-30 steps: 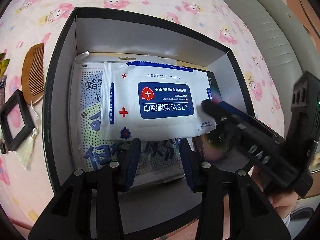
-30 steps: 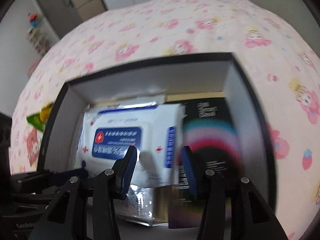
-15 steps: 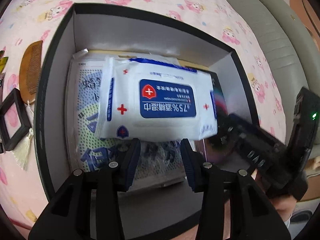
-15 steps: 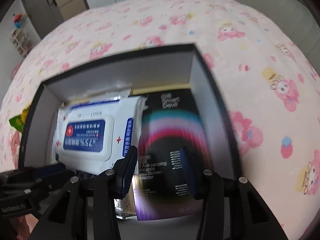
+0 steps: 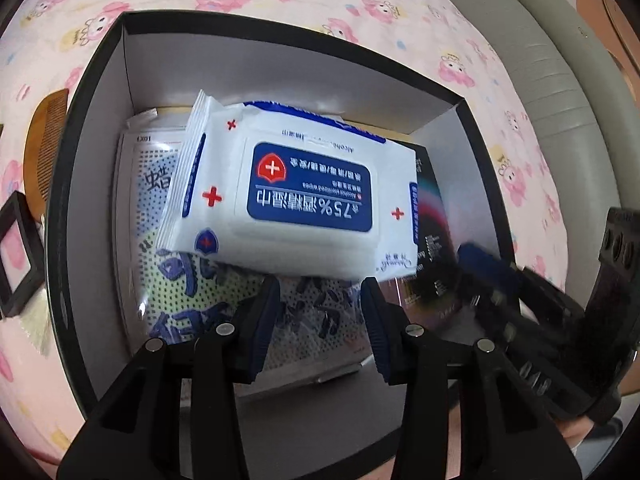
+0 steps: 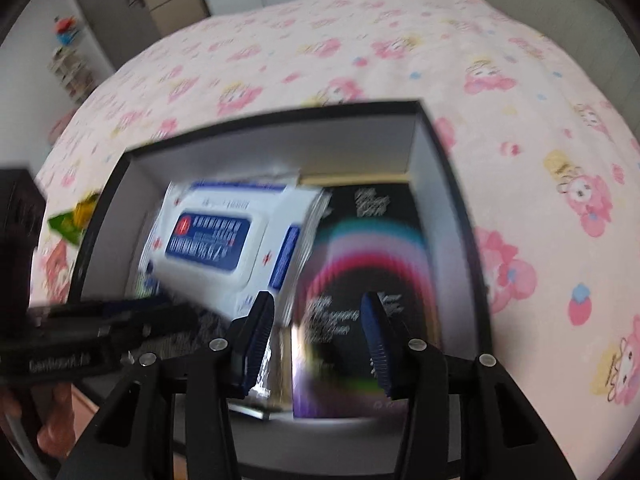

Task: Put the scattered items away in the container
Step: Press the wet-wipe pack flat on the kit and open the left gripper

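Note:
A black container box with white walls lies on the pink bedspread. Inside it, a white and blue wipes pack rests on a flat dotted packet, its right end on a black box with a rainbow print. My left gripper hangs open over the near part of the container, nothing between its fingers. In the right wrist view, my right gripper is open above the rainbow box, just right of the wipes pack. That view is blurred.
Outside the container's left wall lie a wooden comb and a small black frame with a tassel. A green packet lies on the bedspread to the left. A hand holds the left tool. A grey headboard borders the bed.
My right gripper has drawn back from the wipes pack's right edge toward the container's near right side. The wipes pack stays in the box. The left gripper has barely moved.

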The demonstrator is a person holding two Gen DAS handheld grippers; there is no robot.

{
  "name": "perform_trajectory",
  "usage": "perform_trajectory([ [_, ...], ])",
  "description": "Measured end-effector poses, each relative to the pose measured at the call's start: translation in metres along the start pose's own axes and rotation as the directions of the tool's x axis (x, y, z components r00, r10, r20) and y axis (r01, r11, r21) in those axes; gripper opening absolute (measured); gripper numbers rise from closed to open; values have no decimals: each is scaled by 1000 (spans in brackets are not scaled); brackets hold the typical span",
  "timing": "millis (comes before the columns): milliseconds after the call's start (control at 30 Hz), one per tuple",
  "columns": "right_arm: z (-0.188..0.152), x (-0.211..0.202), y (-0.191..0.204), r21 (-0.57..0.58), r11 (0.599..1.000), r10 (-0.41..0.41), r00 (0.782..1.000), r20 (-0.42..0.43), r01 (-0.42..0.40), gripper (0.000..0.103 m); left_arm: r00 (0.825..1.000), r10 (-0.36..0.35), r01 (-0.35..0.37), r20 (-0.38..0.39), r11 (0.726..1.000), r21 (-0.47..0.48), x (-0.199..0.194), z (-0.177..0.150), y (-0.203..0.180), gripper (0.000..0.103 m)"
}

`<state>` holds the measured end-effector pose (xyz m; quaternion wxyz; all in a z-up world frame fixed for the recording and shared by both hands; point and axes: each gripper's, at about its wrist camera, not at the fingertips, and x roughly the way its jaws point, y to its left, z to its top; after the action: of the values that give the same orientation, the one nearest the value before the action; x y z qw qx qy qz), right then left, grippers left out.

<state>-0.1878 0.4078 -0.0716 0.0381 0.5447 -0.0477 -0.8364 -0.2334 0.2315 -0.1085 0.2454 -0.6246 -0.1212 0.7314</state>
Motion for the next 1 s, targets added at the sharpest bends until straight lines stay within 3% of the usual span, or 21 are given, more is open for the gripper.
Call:
perform_trajectory([
  [167,-3,16,16,-64,997,-43,998,-40,41,41,1000,-21,22,22,999,-26,1,8,1,41],
  [400,16,31,5,67,994,-85,996,-29,86,41,998,-48,51,50,997,-58,5,13,7,41],
  [500,23,29,-3,137,989,-45,999,-20,47,41,997,-48,51,59,997,-55,0,15,8,41],
  [633,23,7,-15,183,977,104,994,33,-109,41,994,-53,58,93,997,-55,-15,17,15,41],
  [700,25,-7,-25,233,971,29,995,100,-51,41,991,-69,76,112,995,-59,-27,16,22,41],
  [800,32,0,-30,301,950,-118,987,108,81,41,989,-69,78,130,995,-68,-29,22,23,40],
  [900,40,21,-19,252,956,-167,985,40,152,44,991,-78,87,113,993,-80,-23,29,23,37],
  [1000,48,34,-6,196,970,-144,990,3,141,42,992,-65,73,105,994,-82,-17,31,22,37],
])
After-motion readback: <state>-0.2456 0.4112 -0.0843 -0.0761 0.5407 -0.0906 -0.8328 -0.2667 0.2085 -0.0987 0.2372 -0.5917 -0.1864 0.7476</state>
